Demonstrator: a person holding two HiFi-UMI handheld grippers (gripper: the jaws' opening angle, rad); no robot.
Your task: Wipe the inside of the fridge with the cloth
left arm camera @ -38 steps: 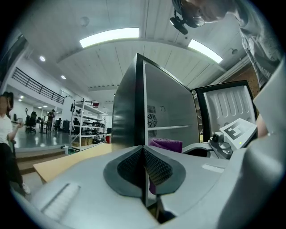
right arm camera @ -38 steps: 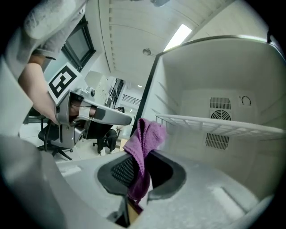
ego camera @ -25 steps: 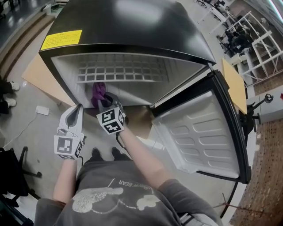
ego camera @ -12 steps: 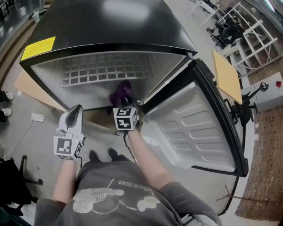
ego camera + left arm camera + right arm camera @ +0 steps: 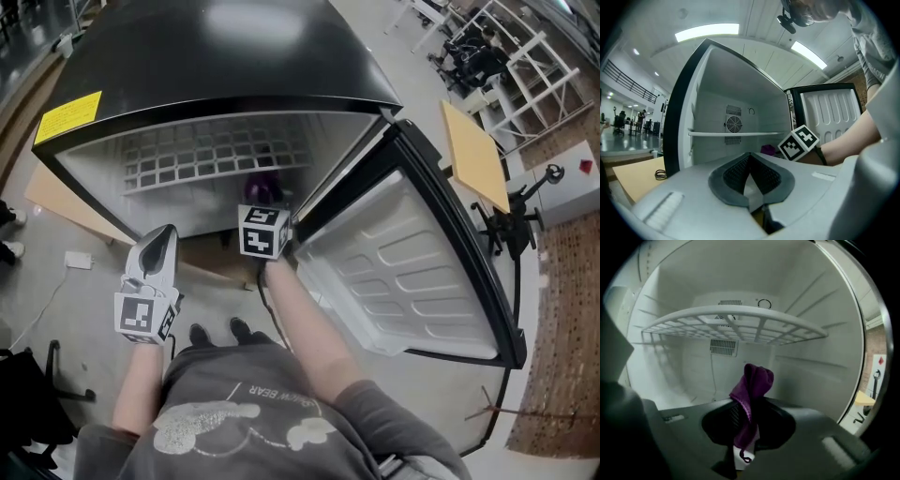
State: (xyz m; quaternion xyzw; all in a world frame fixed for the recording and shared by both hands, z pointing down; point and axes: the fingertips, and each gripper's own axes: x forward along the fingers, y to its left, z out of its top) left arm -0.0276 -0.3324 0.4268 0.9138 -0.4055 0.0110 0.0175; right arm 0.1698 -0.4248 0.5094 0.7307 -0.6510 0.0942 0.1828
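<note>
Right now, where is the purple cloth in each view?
Head view: purple cloth peeks above the marker cube, inside the fridge.
Left gripper view: small purple patch just left of that cube.
Right gripper view: centre, pinched in the tongs of the right gripper.
Shared landmark: the white wire shelf above it.

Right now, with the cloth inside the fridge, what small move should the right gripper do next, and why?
Probably ease the right gripper forward until the purple cloth presses on the back wall. Its jaws are shut on the cloth below the wire shelf, but the cloth seems to stand free, touching no surface, so no wiping can happen yet.
</note>
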